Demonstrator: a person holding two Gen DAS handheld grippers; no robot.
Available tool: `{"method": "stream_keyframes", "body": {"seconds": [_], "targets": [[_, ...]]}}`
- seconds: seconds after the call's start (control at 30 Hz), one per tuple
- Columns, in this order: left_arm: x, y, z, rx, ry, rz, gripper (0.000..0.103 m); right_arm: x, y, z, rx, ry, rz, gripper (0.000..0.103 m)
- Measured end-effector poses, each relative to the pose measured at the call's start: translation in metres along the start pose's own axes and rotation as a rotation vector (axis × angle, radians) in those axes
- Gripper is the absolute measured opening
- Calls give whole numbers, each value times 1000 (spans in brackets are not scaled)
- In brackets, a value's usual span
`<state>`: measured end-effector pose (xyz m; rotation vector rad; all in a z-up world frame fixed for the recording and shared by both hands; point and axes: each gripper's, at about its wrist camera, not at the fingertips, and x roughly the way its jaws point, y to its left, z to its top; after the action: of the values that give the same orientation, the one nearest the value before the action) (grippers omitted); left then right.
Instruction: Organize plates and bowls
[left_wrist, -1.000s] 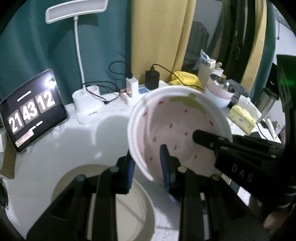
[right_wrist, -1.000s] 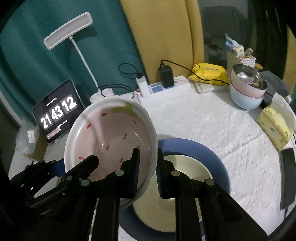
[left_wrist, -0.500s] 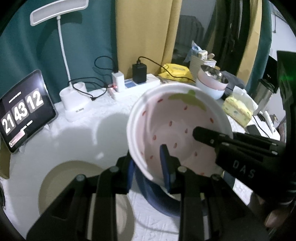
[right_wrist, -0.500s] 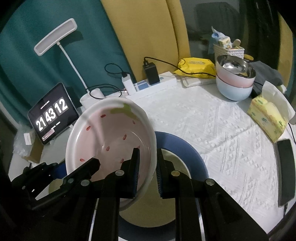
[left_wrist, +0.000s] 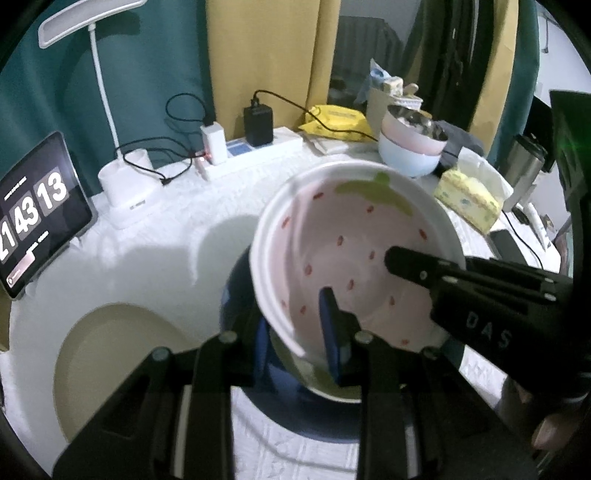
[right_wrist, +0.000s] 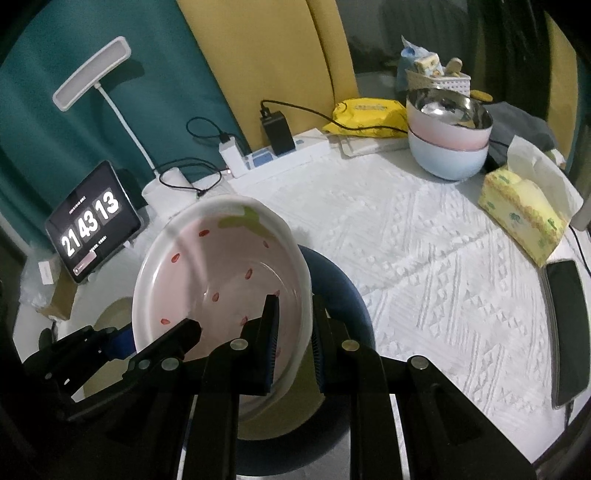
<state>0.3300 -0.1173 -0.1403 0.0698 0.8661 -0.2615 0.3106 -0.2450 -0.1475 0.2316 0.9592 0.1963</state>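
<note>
Both tongs are matte black plastic. The left tongs (left_wrist: 295, 332) and right tongs (right_wrist: 293, 341) have angular arms, round silver screw heads and ribbed blue pads (right_wrist: 271, 343). Pale letters "DAS" mark the right one's side.

A white textured cloth (right_wrist: 424, 236) covers the bench. At the back left a tablet (right_wrist: 94, 223) stands propped, showing 21 43 13, beside a white desk lamp (right_wrist: 92, 70) on its base. A power strip (right_wrist: 280, 153) with a black charger (right_wrist: 277, 133) and a white one plugged in lies along the rear. A yellow packet (right_wrist: 365, 112) sits behind it. To the right are a yellow tissue box (right_wrist: 522, 214) and a dark phone (right_wrist: 567, 332). Teal and yellow curtains (right_wrist: 258, 55) hang behind.
</note>
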Motion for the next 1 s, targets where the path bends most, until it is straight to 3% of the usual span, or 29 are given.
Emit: {"method": "stream_keyframes", "body": {"seconds": [0.3,0.63,1.0], "targets": [[3,0,-7,8,13,18,27,2,4,-4,-35,13,-11,18],[11,0,-16,24,31,35,27,9,20,-16,-166,12,-112,19],[10,2,-17,25,29,22,28,7,18,-16,-178,28,-87,19]]}}
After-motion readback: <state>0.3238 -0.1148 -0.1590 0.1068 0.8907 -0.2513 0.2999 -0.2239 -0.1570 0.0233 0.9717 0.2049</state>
